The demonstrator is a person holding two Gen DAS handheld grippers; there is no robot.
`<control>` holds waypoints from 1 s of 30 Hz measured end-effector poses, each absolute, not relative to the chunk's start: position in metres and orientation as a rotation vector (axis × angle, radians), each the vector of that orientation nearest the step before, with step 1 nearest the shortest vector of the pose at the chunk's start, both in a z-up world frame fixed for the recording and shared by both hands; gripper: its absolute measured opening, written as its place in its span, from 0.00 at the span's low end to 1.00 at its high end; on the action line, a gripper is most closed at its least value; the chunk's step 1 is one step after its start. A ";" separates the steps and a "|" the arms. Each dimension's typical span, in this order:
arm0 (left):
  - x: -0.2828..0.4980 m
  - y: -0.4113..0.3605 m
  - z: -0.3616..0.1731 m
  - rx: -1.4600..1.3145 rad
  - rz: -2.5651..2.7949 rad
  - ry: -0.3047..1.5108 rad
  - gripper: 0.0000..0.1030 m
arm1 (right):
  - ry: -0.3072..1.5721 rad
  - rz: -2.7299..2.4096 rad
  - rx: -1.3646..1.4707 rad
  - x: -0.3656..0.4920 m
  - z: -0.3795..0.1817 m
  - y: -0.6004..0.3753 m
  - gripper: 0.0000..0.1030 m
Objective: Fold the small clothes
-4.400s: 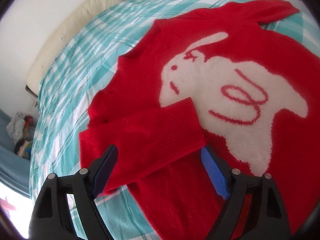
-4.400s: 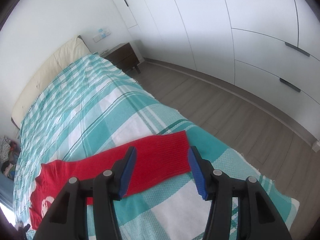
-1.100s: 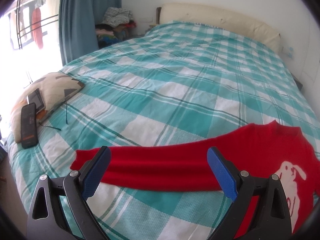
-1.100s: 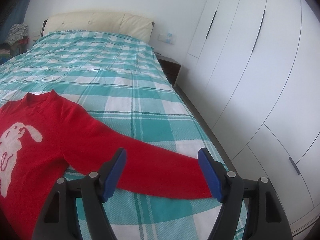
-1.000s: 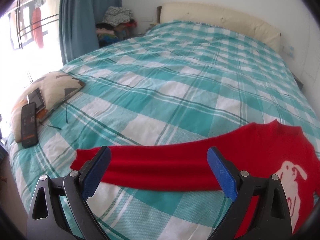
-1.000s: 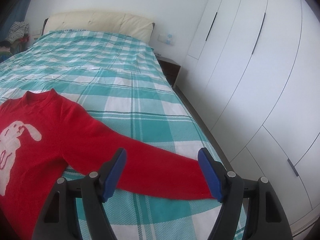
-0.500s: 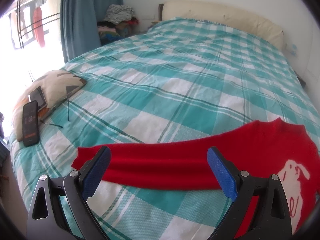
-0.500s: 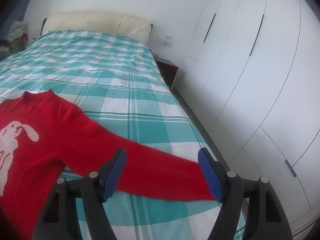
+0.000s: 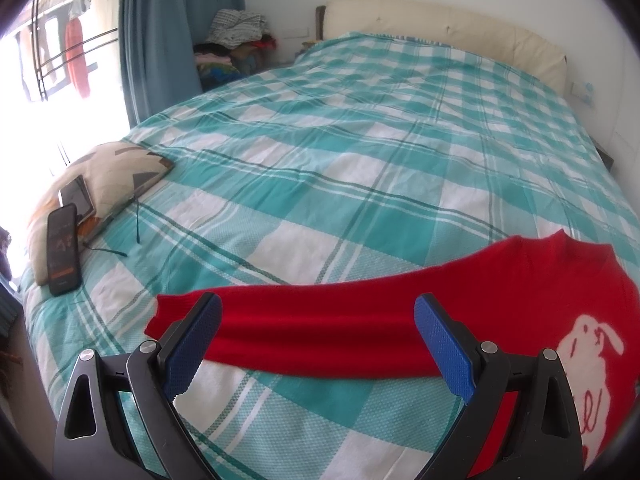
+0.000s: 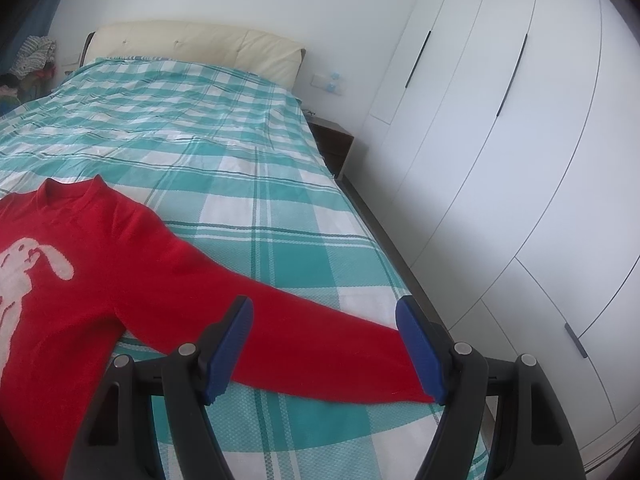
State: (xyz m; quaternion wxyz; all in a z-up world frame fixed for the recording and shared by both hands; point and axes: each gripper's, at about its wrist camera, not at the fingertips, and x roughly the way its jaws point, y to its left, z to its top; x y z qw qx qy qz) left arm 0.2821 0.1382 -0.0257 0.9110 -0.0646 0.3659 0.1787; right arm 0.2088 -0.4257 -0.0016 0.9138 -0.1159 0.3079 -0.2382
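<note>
Left wrist view: the red sweater [image 9: 532,300] lies face up on the bed [image 9: 340,152], rabbit motif showing, with 1 sleeve [image 9: 312,320] stretched out flat across the checked cover. 4.4 s ago this same sleeve lay folded over the chest of the garment; it is now fully extended to the side. Right wrist view: the other sleeve [image 10: 320,336] is likewise laid out straight, its cuff near the bed's edge on the wardrobe [image 10: 520,160] side. Across the last 1.1 s the 2 views differ only slightly, so the garment appears settled.

Judgement: the sweater has been spread into a flat starting shape, and the folding itself is not yet begun. The sleeves likely need to be brought inward first.

Pose, left claw [image 9: 318,344]: jaws wide apart, holding nothing, poised low over the mid-length of the left-hand sleeve and pointing toward the headboard [image 9: 440,24]. Contact with the cloth cannot be confirmed.

Pose, right claw [image 10: 324,348]: jaws wide apart, holding nothing, straddling the outer half of the right-hand sleeve, with the right finger close to the cuff.

Off to the left, 2 phones [image 9: 64,244] rest on a cushion [image 9: 108,176], well apart from the garment.
</note>
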 end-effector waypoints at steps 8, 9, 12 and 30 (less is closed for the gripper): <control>0.280 0.137 -0.027 -0.098 0.376 0.735 0.95 | 0.634 -0.492 -0.230 0.209 -0.002 -0.428 0.71; 0.280 0.135 -0.026 -0.085 0.377 0.731 0.95 | 0.631 -0.493 -0.229 0.209 -0.001 -0.428 0.71; 0.277 0.133 -0.025 -0.059 0.367 0.718 0.95 | 0.628 -0.494 -0.226 0.208 0.000 -0.429 0.71; 0.272 0.128 -0.019 -0.010 0.359 0.698 0.95 | 0.637 -0.491 -0.230 0.209 -0.003 -0.426 0.71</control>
